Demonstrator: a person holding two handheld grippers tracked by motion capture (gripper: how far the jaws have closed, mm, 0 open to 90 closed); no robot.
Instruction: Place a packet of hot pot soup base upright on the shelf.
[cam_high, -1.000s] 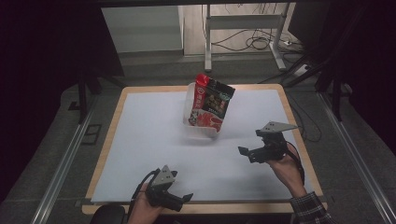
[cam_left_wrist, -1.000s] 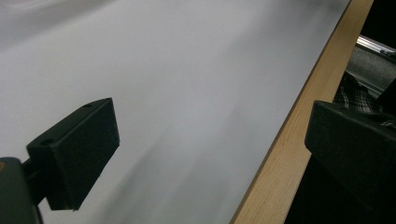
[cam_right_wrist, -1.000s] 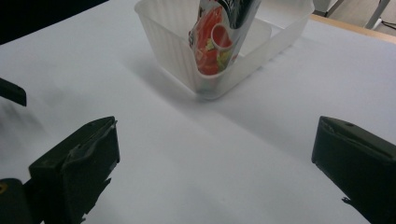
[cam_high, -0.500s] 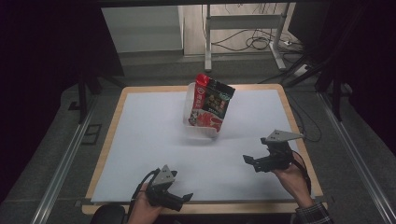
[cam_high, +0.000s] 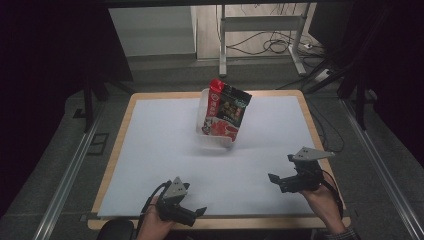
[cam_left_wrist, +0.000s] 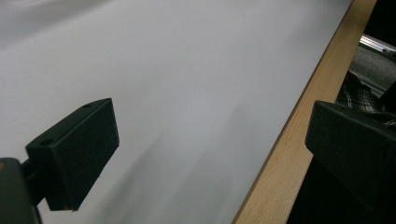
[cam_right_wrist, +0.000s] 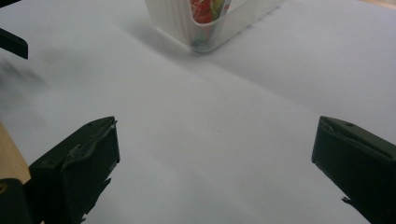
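Observation:
A red and black snack bag (cam_high: 226, 111) stands tilted in a white ribbed container (cam_high: 215, 141) at the far middle of the table. In the right gripper view the container (cam_right_wrist: 177, 25) lies ahead at the top, with the bag (cam_right_wrist: 205, 8) inside it. My right gripper (cam_high: 281, 169) is open near the front right, well short of the container, and its jaws (cam_right_wrist: 215, 158) stand wide apart with nothing between them. My left gripper (cam_high: 195, 214) rests at the front edge, open and holding nothing (cam_left_wrist: 210, 154).
A white sheet (cam_high: 165, 145) covers the wooden table, whose bare rim (cam_left_wrist: 285, 154) runs just beside my left gripper. A plaid sleeve (cam_left_wrist: 356, 88) shows past that rim. Metal rails (cam_high: 65, 175) flank the table, and a desk frame with cables (cam_high: 270, 40) stands behind it.
My right gripper has drawn back from the container toward the front right edge and sunk lower. The left gripper, the bag and the container have stayed put.

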